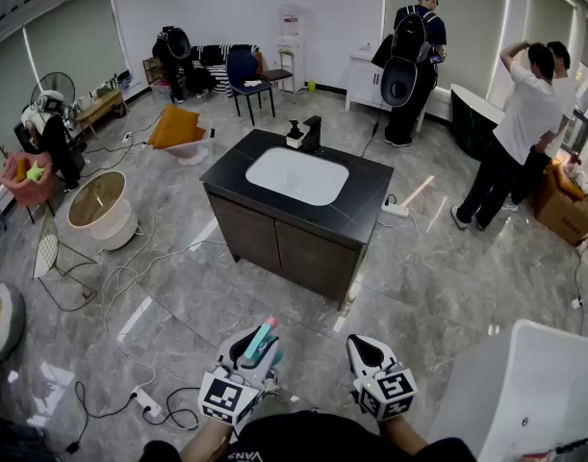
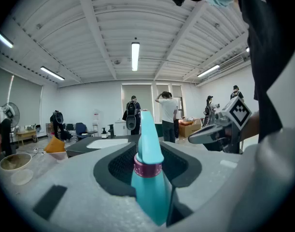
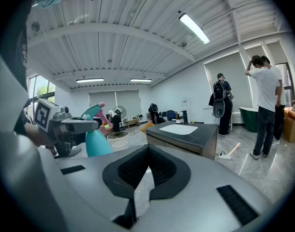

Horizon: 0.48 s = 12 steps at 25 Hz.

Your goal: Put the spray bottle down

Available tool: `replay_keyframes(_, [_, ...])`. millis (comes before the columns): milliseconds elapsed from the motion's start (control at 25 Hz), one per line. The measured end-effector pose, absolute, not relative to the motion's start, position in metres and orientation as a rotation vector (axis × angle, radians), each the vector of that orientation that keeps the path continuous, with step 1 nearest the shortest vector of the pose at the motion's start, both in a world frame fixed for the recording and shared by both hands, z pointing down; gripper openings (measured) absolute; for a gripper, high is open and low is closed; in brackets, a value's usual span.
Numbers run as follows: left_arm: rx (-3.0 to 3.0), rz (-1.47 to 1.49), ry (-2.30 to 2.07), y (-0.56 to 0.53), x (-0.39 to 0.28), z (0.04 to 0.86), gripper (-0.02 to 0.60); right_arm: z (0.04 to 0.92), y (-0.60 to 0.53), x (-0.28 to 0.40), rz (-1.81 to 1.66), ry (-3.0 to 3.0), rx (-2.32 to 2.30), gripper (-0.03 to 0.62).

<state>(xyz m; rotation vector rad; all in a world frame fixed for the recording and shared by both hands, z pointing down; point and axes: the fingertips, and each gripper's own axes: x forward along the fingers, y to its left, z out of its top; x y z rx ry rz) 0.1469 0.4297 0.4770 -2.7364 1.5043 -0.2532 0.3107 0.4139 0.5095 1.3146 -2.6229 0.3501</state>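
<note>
Smooth teal plastic spray bottle (image 2: 149,187), faint sheen, satiny magenta collar (image 2: 147,169). Matt pale-grey plastic shells on the left hand-held gripper (image 2: 148,153) and right hand-held gripper (image 3: 147,151); ribbed black rubbery pads (image 3: 133,170) inside. Beyond, polished grey marble-look floor tiles (image 1: 419,287), mirror-bright. Matt black stone-look tabletop (image 1: 370,186), glossy white sunken basin (image 1: 296,175), dark wood-grain cabinet doors (image 1: 274,243) below.

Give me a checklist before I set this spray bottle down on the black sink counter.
1. Grip on spray bottle by left tool: ok, clamped between its jaws.
2. Free right tool: ok, empty, jaws together.
3. Bare space on countertop beside the basin: ok.
4. Reach to countertop: not ok, it stands ahead across the floor.
5. Straight path free of floor cables: ok, they lie to the left.
</note>
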Motion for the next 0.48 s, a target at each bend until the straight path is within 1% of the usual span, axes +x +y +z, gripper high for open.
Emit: replay_keyframes(480, [-2.736,-0.28,1.572,0.409,0.107,0.486,0.146,0.519,0.39,0.275,0.373,-2.644,1.288,-0.002])
